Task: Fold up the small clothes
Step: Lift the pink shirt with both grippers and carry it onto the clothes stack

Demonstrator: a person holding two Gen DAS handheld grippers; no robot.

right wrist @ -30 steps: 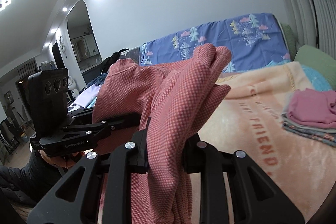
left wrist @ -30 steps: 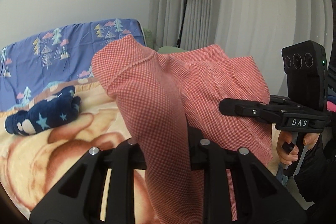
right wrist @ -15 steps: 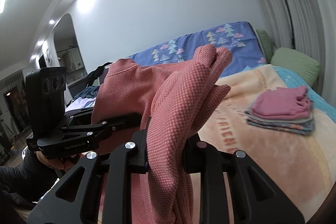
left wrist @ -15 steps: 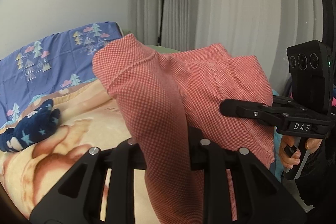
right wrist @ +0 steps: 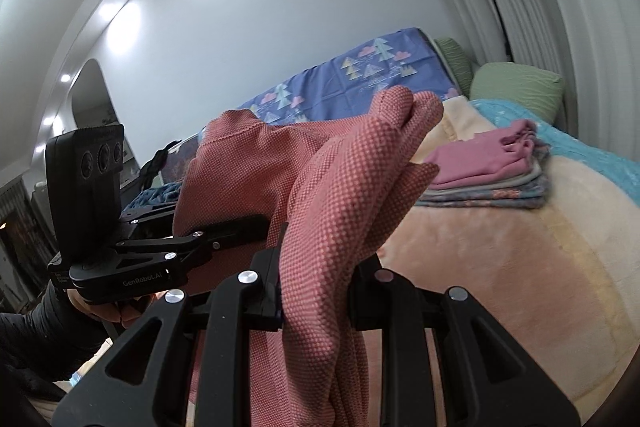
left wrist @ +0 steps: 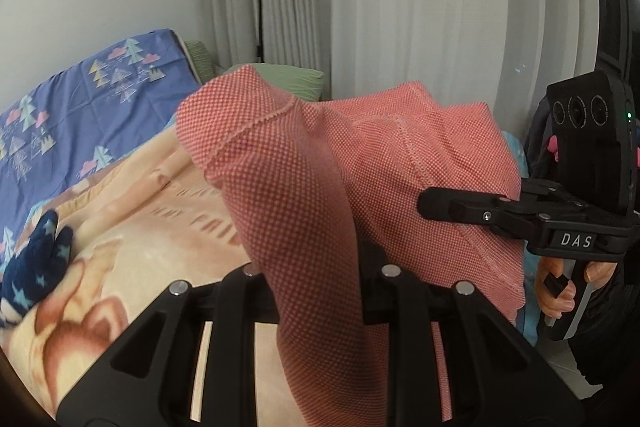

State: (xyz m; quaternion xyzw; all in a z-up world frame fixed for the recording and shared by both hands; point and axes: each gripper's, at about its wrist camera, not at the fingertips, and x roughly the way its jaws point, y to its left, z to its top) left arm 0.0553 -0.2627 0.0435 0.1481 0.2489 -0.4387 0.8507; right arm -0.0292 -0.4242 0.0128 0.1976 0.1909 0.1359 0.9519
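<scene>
You have the red knit garment [left wrist: 332, 187] pinched in both grippers, left gripper [left wrist: 316, 291] and right gripper [right wrist: 316, 291] each clamped on a bunched edge, the cloth hanging in the air between them above the bed; it looks light, soft and floppy, so grip at seams or corners; the peach blanket [right wrist: 500, 267] is plush and yielding; a folded stack [right wrist: 492, 175] lies near the green pillow [right wrist: 520, 87].

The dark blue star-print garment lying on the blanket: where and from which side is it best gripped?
Probably at the raised end of the dark blue star-print garment, coming down from above. It lies crumpled on the blanket, so an upstanding fold gives the fingers something to pinch. Both grippers are closed on the red knit garment, so that would need setting down first.
</scene>
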